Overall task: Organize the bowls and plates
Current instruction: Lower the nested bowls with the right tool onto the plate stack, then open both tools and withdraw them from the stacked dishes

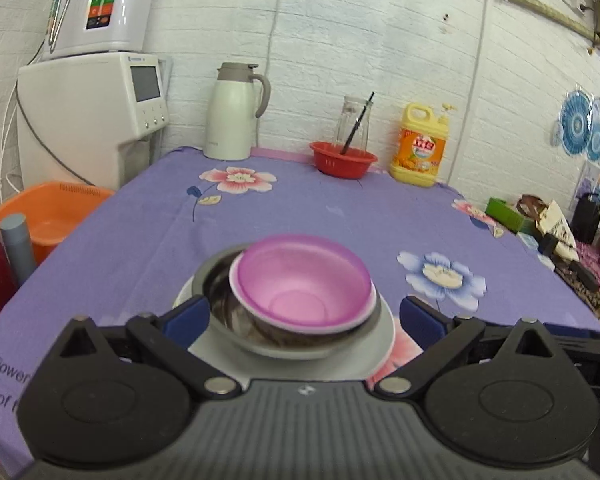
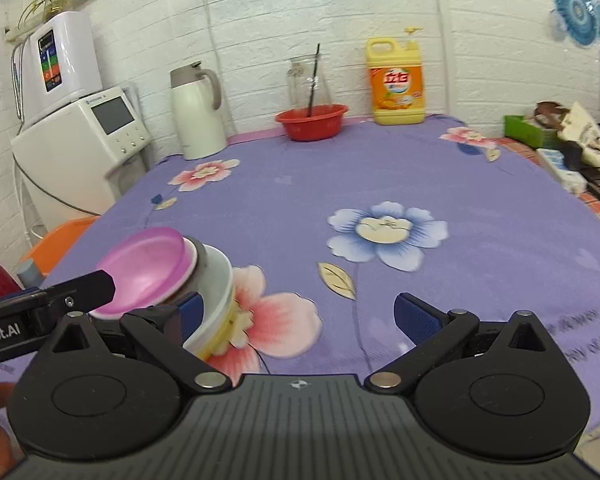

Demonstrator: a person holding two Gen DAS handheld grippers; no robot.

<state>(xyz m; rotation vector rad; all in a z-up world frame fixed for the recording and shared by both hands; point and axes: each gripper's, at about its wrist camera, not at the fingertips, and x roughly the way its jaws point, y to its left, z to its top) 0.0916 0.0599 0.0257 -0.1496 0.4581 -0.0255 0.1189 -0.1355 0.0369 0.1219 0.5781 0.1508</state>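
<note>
A pink bowl [image 1: 302, 280] sits nested in a steel bowl [image 1: 236, 312], which rests on a white plate [image 1: 382, 350] on the purple flowered tablecloth [image 1: 300, 208]. My left gripper [image 1: 302, 322] is open, its blue pads on either side of the stack. In the right wrist view the same stack, pink bowl [image 2: 144, 270] on top of a white dish [image 2: 216, 300], lies at the left, beside the left pad of my right gripper [image 2: 298, 318], which is open and empty. The left gripper's body [image 2: 44, 308] shows at the far left.
At the table's back stand a white thermos jug [image 1: 232, 114], a red basket [image 1: 342, 158] with a glass jar behind it, and a yellow detergent bottle [image 1: 420, 146]. A water dispenser [image 1: 92, 116] and an orange basin [image 1: 48, 216] are left of the table. Clutter [image 1: 552, 232] lies at the right.
</note>
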